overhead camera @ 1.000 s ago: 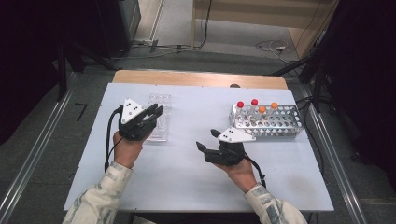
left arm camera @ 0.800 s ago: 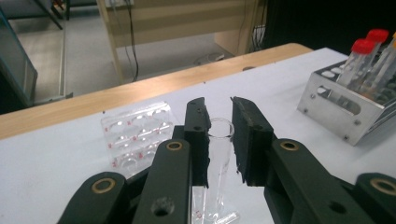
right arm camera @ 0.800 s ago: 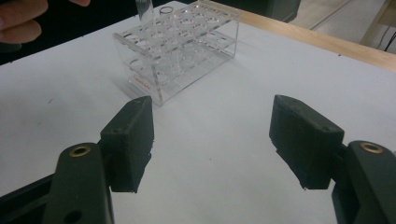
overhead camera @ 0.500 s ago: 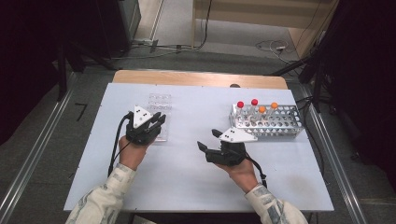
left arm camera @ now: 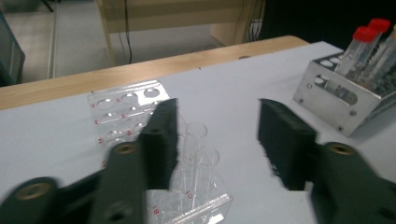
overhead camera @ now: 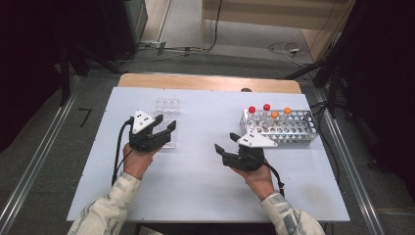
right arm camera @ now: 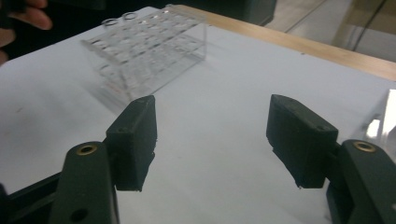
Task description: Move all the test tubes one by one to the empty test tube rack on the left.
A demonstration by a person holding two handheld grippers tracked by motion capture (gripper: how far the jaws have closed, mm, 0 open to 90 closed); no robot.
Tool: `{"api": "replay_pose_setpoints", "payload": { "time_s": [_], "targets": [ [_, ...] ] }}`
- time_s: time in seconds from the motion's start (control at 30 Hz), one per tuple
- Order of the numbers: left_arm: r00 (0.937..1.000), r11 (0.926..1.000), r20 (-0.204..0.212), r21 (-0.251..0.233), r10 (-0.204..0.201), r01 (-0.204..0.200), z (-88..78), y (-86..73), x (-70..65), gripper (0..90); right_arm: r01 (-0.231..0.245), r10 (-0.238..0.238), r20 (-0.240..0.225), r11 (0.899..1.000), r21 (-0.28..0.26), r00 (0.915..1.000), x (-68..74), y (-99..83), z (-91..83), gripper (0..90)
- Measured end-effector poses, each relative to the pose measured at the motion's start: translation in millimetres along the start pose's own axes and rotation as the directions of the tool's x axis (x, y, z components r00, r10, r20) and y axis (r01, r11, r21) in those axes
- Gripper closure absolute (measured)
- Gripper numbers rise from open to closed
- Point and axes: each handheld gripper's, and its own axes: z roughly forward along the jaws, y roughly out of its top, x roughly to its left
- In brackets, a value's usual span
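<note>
High view: at a white table (overhead camera: 195,196), my left gripper (overhead camera: 164,131) hovers over the near end of a clear plastic rack (overhead camera: 167,106) on the left half of the tabletop, while my right gripper (overhead camera: 226,149) rests lower toward the middle, just near and left of a metal rack (overhead camera: 298,134) on the right side. My left jaws have just been opening and now stand about halfway apart, pressing on nothing; in the left gripper view (left arm camera: 217,135) two clear glass tubes (left arm camera: 201,161) stand upright in the clear plastic rack (left arm camera: 126,105), just beside the inner face of the left jaw and apart from the right one. Whether the left jaw brushes the tubes I cannot tell. My right jaws have just been closing a little, yet they are wide apart with only bare tabletop between them, as the right gripper view (right arm camera: 212,135) shows, with the clear plastic rack (right arm camera: 149,46) lying well beyond them at far left. In the metal rack stand capped tubes, two red-capped (overhead camera: 259,108) and two orange-capped (overhead camera: 280,113), at its far left part; the red caps (left arm camera: 371,29) also show at the right edge of the left gripper view.
</note>
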Motion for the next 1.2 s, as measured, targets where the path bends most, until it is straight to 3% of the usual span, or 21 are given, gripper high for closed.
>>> {"api": "replay_pose_setpoints", "payload": {
  "time_s": [0.07, 0.17, 0.3, 0.43, 0.63, 0.77, 0.9, 1.07, 1.2],
  "targets": [
    [0.9997, 0.9997, -0.015, -0.013, -0.021, 0.021, -0.6, 0.9, -0.5, 26.7, -0.023, 0.024, 0.045, 1.000, -0.007, 0.9987, -9.7, 0.3, -2.0, 35.1],
    [0.9986, 0.9988, -0.022, -0.011, -0.047, 0.047, -0.6, 1.6, -0.8, 20.7, -0.066, 0.069, 0.129, 0.997, -0.030, 0.9893, -26.0, 0.3, -4.1, 38.8],
    [0.9984, 0.9987, -0.032, -0.018, -0.047, 0.047, -0.3, 1.8, -1.7, 19.0, -0.113, 0.122, 0.221, 0.992, -0.053, 0.9677, -49.0, -2.7, -1.2, 43.9],
    [0.9986, 0.9989, -0.031, -0.018, -0.043, 0.043, -0.4, 2.0, -2.4, 19.0, -0.111, 0.124, 0.281, 0.992, -0.061, 0.9515, -62.7, -2.3, 4.2, 49.6],
    [0.9986, 0.9987, -0.027, -0.022, -0.046, 0.045, -0.5, 3.0, -2.3, 19.3, -0.139, 0.153, 0.328, 0.988, -0.067, 0.9321, -77.6, 5.0, 14.7, 58.0],
    [0.9985, 0.9986, -0.024, -0.023, -0.049, 0.048, -0.3, 3.3, -1.7, 19.8, -0.114, 0.118, 0.350, 0.993, -0.031, 0.9294, -78.2, 11.3, 24.3, 59.4],
    [0.9988, 0.9988, -0.016, -0.018, -0.046, 0.045, 0.4, 2.7, -2.3, 20.1, -0.132, 0.130, 0.363, 0.991, -0.021, 0.9228, -82.0, 13.9, 30.3, 60.4],
    [0.9990, 0.9989, -0.011, -0.019, -0.044, 0.044, 0.2, 2.6, -2.7, 20.2, -0.138, 0.127, 0.370, 0.990, 0.003, 0.9204, -84.5, 10.5, 40.6, 61.9],
    [0.9989, 0.9988, -0.013, -0.019, -0.045, 0.045, -0.5, 2.8, -2.4, 20.6, -0.143, 0.130, 0.386, 0.990, 0.007, 0.9133, -86.3, 8.7, 45.4, 68.4]
  ]
}}
